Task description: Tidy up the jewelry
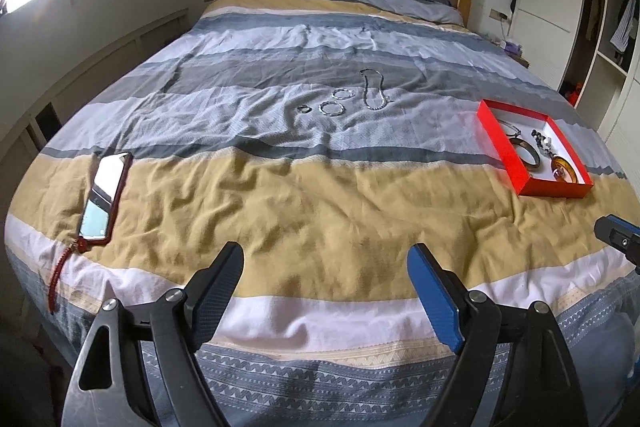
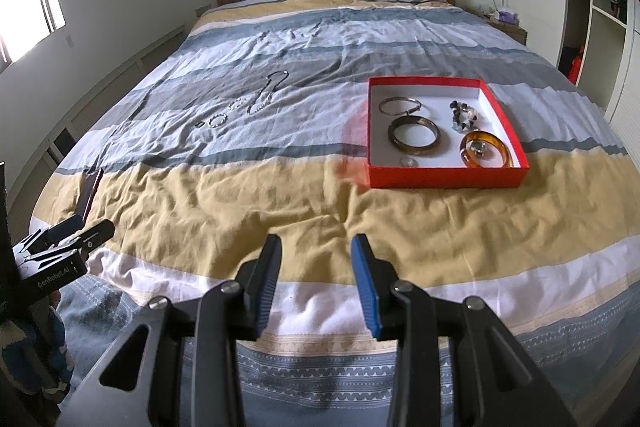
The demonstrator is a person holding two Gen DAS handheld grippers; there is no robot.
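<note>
Before me lies the bed with its striped cover, and on its right part stands the red box that holds two bangles, a thin bracelet and some beads. My left gripper is spread wide with nothing between its fingers, and my right gripper stands narrower but also empty. Well apart from the box, on the grey stripes, lie a chain necklace, then two small bracelets beside it

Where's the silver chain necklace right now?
The silver chain necklace lies loose mid-bed on the duvet, just right of the two silver rings, left of the red box.
</note>
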